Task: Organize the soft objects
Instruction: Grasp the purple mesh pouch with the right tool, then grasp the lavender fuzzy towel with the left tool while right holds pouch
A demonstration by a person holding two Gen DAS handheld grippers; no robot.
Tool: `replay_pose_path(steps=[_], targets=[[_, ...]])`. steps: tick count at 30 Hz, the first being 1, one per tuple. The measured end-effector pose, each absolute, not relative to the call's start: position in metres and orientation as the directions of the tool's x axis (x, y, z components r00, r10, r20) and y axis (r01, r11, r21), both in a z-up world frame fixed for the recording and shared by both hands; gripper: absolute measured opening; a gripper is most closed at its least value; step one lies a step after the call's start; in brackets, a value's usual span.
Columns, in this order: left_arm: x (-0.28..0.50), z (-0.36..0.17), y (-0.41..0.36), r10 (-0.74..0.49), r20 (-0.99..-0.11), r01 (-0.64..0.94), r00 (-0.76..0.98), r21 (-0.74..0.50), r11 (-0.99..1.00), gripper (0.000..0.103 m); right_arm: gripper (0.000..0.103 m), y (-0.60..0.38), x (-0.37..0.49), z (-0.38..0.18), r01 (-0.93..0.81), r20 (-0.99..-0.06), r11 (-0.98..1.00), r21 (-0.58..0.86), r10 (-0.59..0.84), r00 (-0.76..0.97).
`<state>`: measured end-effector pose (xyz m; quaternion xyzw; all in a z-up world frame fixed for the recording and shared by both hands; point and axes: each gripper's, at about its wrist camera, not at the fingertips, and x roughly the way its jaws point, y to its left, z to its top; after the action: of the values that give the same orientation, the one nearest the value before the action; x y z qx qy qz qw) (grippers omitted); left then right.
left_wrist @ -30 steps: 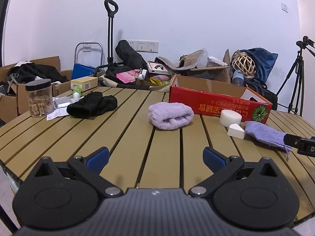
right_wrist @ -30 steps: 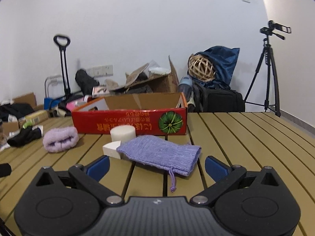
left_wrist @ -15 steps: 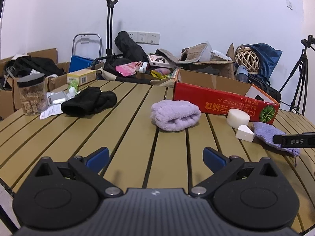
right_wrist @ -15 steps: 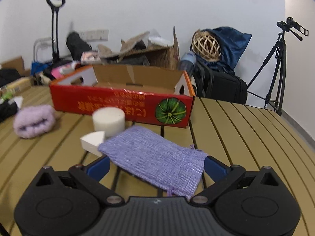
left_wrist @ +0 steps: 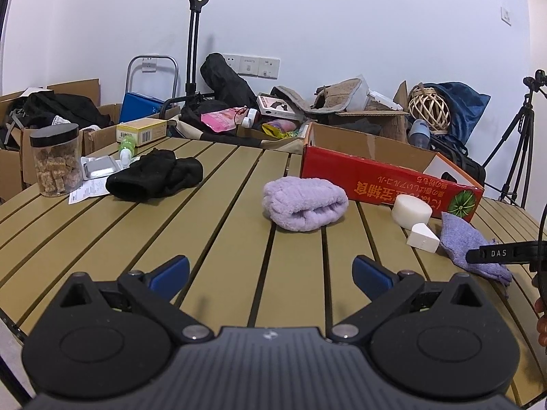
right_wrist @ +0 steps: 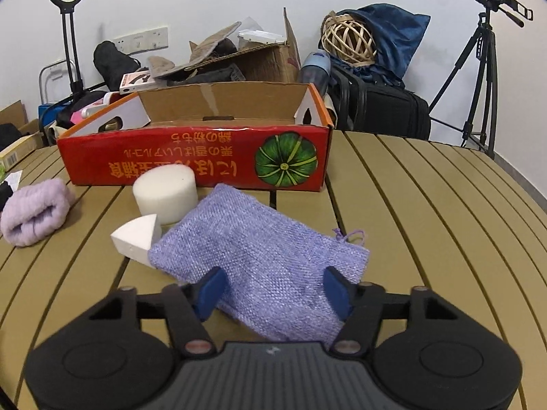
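Both wrist views face the red box (right_wrist: 191, 160) (right nearer)

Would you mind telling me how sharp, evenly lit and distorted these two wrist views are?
Left wrist view: sharp, soft even light, faint shadows under the lilac towel roll; table slats fan outward from fisheye bending. Right wrist view: equally sharp on the purple pouch; dark vignette fills the upper corners, slats curve strongly.

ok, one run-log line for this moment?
right gripper: jaws closing around purple pouch | left gripper: open, idle | red box: empty
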<state>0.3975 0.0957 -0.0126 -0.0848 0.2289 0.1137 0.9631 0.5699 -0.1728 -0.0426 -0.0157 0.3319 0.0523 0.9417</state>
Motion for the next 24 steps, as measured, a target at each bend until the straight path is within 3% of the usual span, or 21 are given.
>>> replay_pose_path(steps=[2,8,24], targets=[[0.398,-0.012,0.095,0.18,-0.461,-0.258,0.869,-0.111,0.96,0.103,0.051,-0.173,0.569,-0.043,-0.108,-0.626,0.994,-0.003,0.082,0.776],[0.397,-0.012,0.096,0.173,-0.462,-0.254,0.87,-0.119,0.96,0.103,0.007,-0.172,0.563,-0.041,-0.101,-0.608,0.994,-0.04,0.056,0.792],[0.394,-0.012,0.096,0.15,-0.473,-0.241,0.868,-0.138,0.961,0.103,0.002,-0.191,0.527,-0.023,-0.076,-0.5,0.996,0.048,0.09,0.861]])
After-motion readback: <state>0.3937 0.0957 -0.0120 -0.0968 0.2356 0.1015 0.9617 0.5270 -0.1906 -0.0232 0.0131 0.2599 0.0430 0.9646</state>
